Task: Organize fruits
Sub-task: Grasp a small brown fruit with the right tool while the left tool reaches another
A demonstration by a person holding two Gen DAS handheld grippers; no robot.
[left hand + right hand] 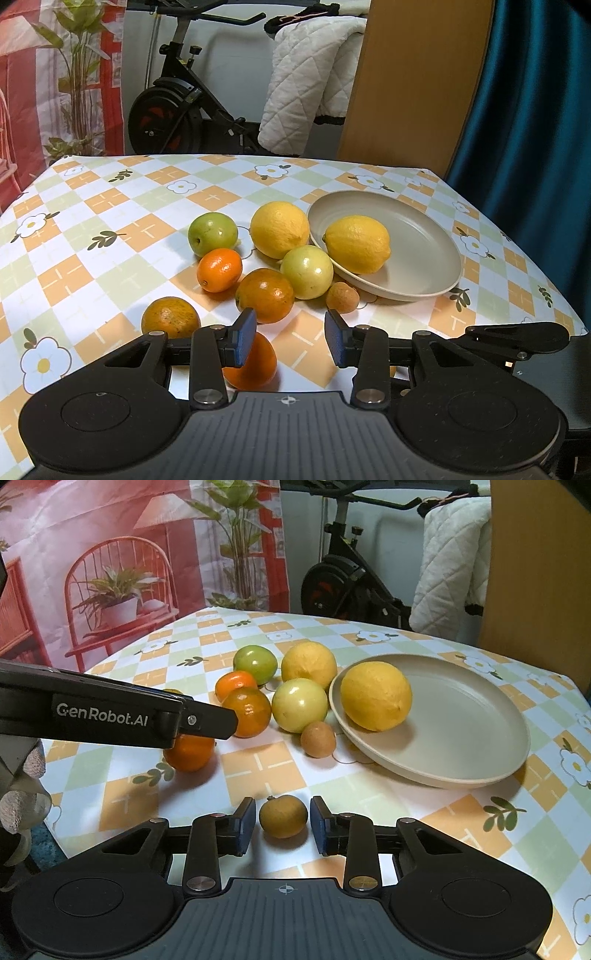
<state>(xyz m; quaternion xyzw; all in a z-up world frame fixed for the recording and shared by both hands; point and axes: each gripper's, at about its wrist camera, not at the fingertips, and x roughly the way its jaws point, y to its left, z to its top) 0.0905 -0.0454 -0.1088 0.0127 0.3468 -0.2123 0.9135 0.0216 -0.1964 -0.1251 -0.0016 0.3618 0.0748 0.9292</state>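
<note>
A beige plate (424,273) (465,738) holds one lemon (357,243) (375,696). Beside it on the table lie a second lemon (279,229) (308,664), two green fruits (212,233) (306,272), several oranges (219,269) (265,294) (170,317) and a small brown fruit (342,297) (318,739). My left gripper (291,338) is open and empty above an orange (255,363). My right gripper (283,823) is open around a small brownish fruit (283,816), pads apart from it.
The table wears a checkered flower cloth (110,229). The left gripper's body (110,712) crosses the left of the right wrist view. An exercise bike (177,107), a white quilt (306,81), a wooden panel (417,81) and a blue curtain (532,110) stand behind.
</note>
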